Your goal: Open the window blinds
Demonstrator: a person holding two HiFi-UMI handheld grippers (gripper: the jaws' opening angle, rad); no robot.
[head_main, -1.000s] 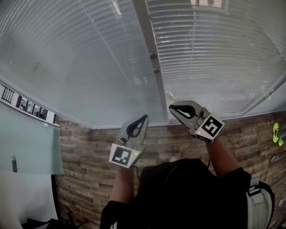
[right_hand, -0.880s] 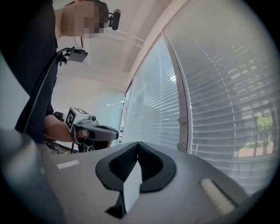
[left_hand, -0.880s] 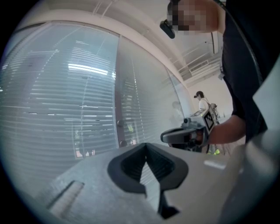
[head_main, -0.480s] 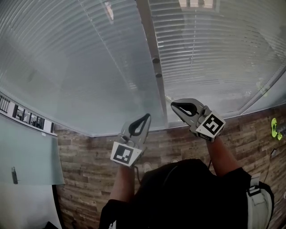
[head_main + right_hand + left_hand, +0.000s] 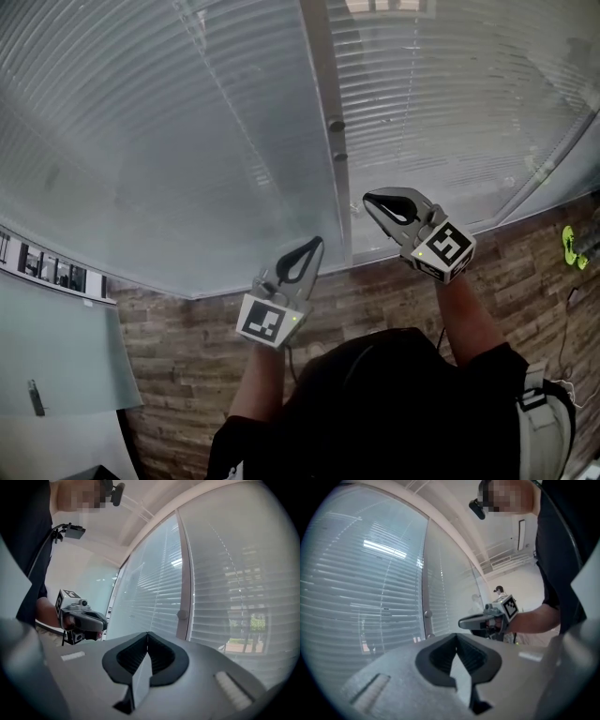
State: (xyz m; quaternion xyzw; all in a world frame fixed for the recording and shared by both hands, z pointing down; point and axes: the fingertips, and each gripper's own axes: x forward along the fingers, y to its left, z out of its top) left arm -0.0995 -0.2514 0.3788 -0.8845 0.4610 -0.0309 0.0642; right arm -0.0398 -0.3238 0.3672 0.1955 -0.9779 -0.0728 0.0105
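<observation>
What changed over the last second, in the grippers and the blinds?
The right gripper edged up the picture toward the blinds; the left gripper shifted only slightly. Nothing was taken hold of. Both stay shut and empty, and the blinds hang lowered as before.

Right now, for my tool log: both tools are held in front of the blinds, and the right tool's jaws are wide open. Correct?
No. The right tool is shut, nothing between its jaws; the right gripper view shows it. It and the left tool are held in front of the blinds.
</observation>
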